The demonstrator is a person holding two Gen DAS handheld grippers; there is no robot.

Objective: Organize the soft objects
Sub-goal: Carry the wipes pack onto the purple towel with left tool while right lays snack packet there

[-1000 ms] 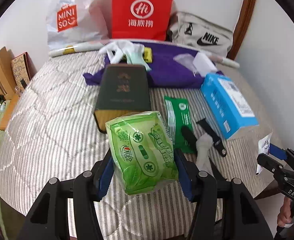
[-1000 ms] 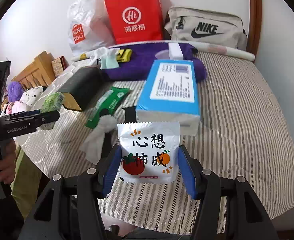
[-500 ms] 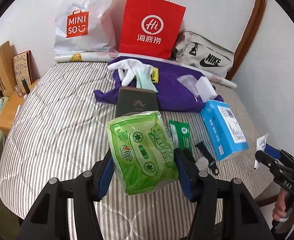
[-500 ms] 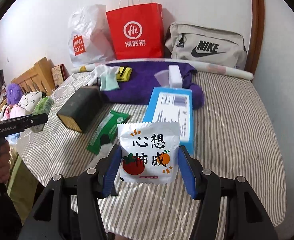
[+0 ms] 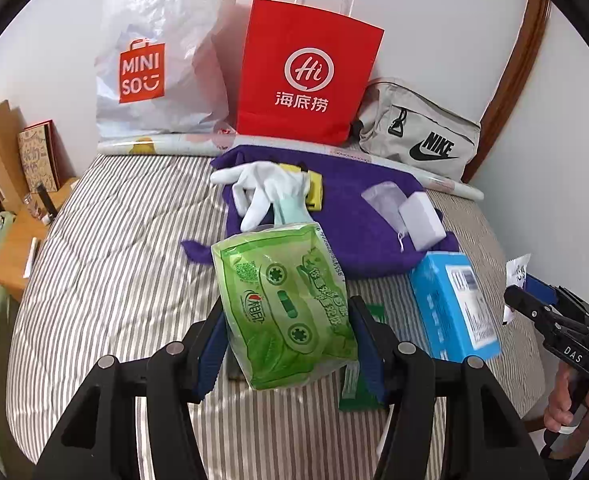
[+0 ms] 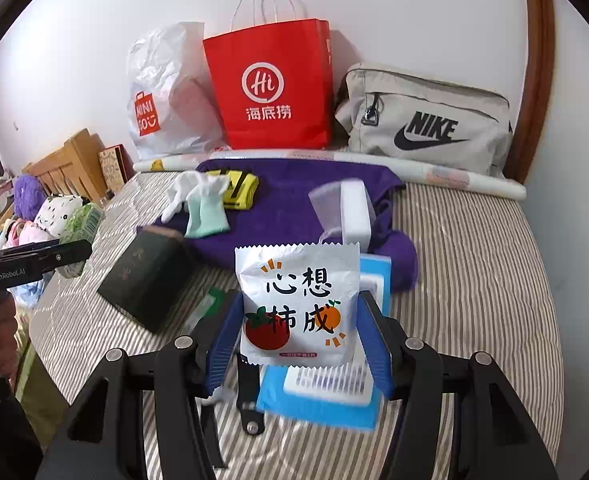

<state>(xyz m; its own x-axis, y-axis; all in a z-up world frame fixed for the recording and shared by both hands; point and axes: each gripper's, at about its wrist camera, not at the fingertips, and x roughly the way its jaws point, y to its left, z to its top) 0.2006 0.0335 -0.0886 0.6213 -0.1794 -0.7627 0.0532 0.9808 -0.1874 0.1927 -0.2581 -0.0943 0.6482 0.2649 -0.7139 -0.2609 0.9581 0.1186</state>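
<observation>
Left hand-held gripper (image 5: 288, 330) squeezed green tissue pack (image 5: 282, 304), held up above bed (image 5: 114, 264). Right hand-held gripper (image 6: 300, 328) squeezed white snack packet (image 6: 298, 300), also up in air. Striped bed cover below both. Blue box (image 6: 326, 396) lay under packet, dark box (image 6: 146, 280) to its left. Purple cloth (image 6: 294, 192) farther back, with white glove (image 5: 266, 188) and white block (image 6: 354, 212) on it. By white wall (image 6: 414, 12): red paper bag (image 6: 270, 88), white plastic bag (image 5: 154, 60), grey Nike bag (image 6: 426, 120).

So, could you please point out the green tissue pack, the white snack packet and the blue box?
green tissue pack (image 5: 284, 312), left wrist view, front face
white snack packet (image 6: 297, 304), right wrist view, printed front
blue box (image 5: 452, 306), left wrist view, top face
</observation>
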